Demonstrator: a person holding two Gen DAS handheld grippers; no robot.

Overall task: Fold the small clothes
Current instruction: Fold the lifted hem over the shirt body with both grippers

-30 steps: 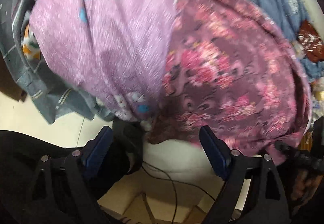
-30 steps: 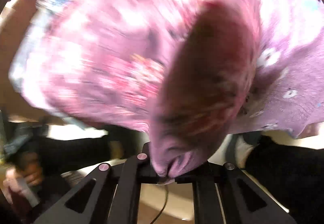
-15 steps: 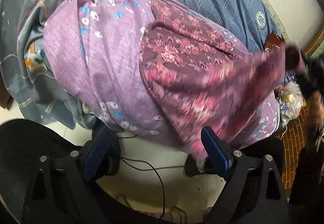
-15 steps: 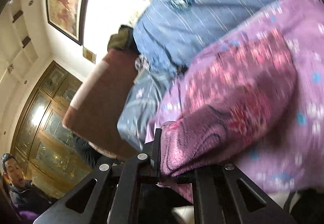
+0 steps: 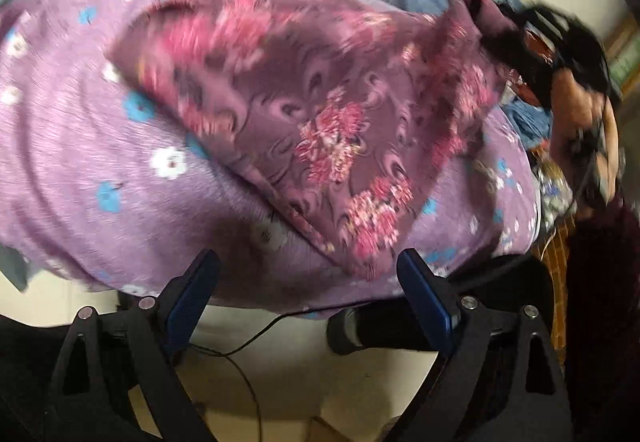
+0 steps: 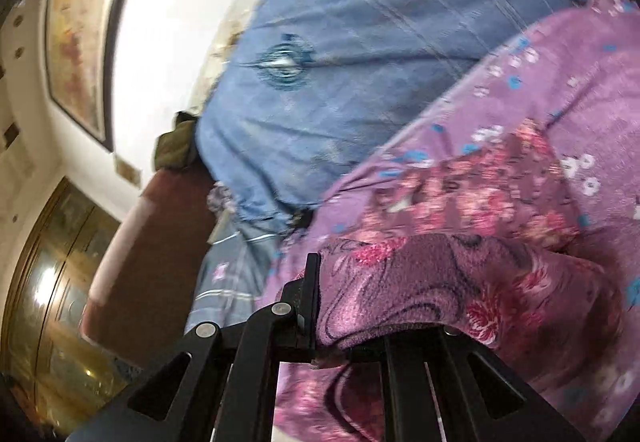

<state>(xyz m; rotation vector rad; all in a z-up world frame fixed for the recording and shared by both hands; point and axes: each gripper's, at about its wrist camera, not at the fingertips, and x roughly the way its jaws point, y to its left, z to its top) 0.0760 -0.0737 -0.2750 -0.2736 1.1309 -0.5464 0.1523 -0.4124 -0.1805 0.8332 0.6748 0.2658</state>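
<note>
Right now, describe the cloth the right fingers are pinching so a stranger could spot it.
Start at the blue quilt, then the lilac sheet with small blue and white flowers over it. On that sheet lies the dark plum garment, one corner pinched; bold pink blossoms and swirls set it apart.

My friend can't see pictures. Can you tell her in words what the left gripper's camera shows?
A dark pink flowered cloth lies on a lilac cloth with blue and white flowers; the right gripper lifts its far corner. The open left gripper hovers near, holding nothing.
</note>
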